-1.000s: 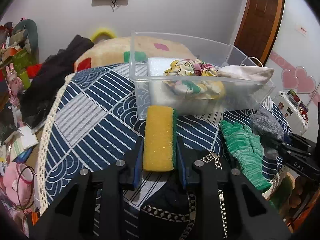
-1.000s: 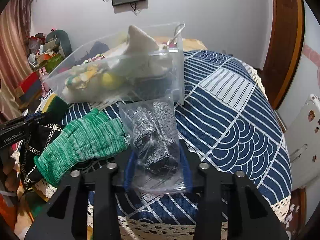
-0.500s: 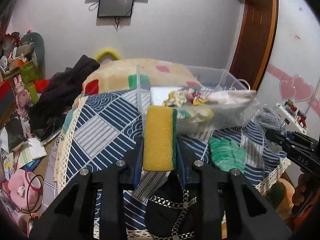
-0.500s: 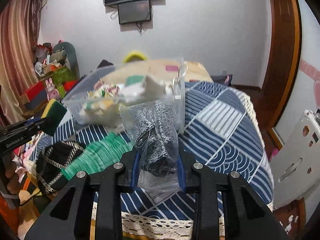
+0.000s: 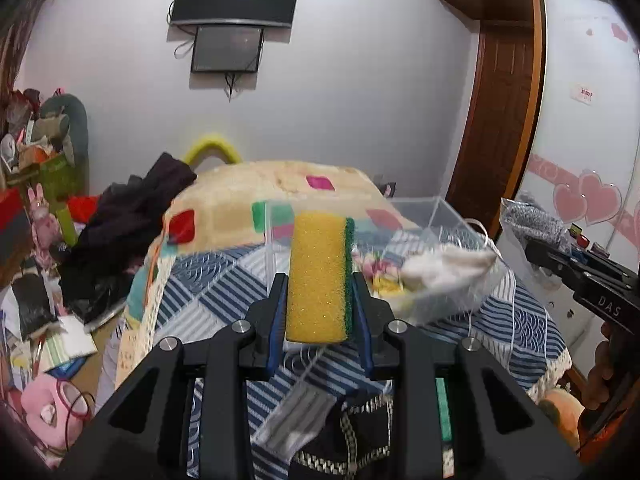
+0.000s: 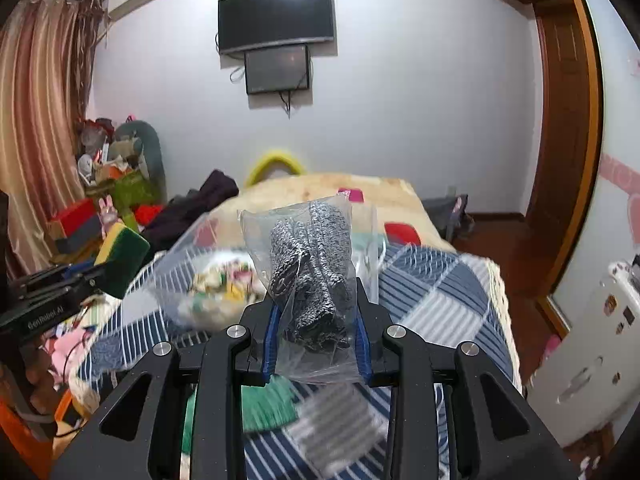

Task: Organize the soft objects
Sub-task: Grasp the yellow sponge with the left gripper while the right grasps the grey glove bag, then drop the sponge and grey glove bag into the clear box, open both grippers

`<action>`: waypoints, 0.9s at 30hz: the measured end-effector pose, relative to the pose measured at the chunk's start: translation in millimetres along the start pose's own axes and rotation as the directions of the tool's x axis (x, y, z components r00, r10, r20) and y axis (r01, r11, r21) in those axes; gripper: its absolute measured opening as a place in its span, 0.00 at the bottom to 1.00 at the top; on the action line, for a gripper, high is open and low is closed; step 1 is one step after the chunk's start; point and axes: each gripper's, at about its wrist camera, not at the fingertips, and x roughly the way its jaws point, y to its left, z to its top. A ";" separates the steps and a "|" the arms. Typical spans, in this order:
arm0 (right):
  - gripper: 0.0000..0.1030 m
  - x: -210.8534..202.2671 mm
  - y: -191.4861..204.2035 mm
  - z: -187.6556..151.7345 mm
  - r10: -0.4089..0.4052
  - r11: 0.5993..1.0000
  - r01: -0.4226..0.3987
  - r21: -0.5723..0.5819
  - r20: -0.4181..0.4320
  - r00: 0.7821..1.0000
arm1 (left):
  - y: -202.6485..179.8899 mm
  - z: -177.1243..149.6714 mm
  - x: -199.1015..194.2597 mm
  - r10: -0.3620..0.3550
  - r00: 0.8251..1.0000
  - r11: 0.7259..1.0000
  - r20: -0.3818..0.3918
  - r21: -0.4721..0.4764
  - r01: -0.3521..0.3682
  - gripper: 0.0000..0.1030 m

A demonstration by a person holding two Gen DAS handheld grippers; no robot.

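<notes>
My left gripper [image 5: 319,312] is shut on a yellow sponge with a green side [image 5: 318,276] and holds it up above the table. It also shows at the left of the right wrist view [image 6: 120,256]. My right gripper [image 6: 316,324] is shut on a clear bag of grey knit gloves [image 6: 312,272], also lifted; the bag shows at the right of the left wrist view [image 5: 528,224]. The clear plastic bin [image 5: 436,220] holds a floral cloth [image 5: 380,276] and a white cloth [image 5: 444,266]. A green glove [image 6: 268,408] lies on the blue patterned tablecloth [image 6: 440,292].
A black pouch with a chain [image 5: 360,436] lies near the table's front edge. A bed with a patchwork blanket [image 5: 256,196] and dark clothes [image 5: 132,216] is behind. Clutter [image 5: 40,320] fills the floor at left. A wooden door [image 5: 500,120] is at right.
Both grippers have risen and drawn back from the table with their loads. The bin and the green glove now sit lower and farther off in both views.
</notes>
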 end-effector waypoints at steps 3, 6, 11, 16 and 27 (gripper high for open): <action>0.27 7.7 2.5 11.6 0.007 1.000 -0.007 -0.003 0.021 1.000 | -0.6 11.6 4.9 0.004 1.000 1.000 0.021 0.008 -0.004 0.29; 0.27 15.7 7.1 17.2 0.009 1.000 -0.008 -0.011 0.031 0.999 | -0.2 21.5 14.9 0.001 1.000 1.000 0.022 0.005 -0.001 0.29; 0.27 37.0 14.0 24.1 0.027 1.000 -0.027 -0.008 0.014 1.000 | 1.4 31.3 37.0 -0.003 1.000 1.000 0.000 -0.003 0.003 0.29; 0.27 58.4 23.8 24.2 0.039 0.999 -0.039 -0.021 -0.028 0.999 | 0.5 32.1 60.7 -0.001 0.999 1.000 -0.043 0.000 0.001 0.29; 0.27 102.2 36.6 9.2 0.010 0.995 -0.027 -0.101 -0.170 0.985 | -4.7 21.0 109.0 0.049 0.992 0.997 -0.120 0.060 -0.041 0.29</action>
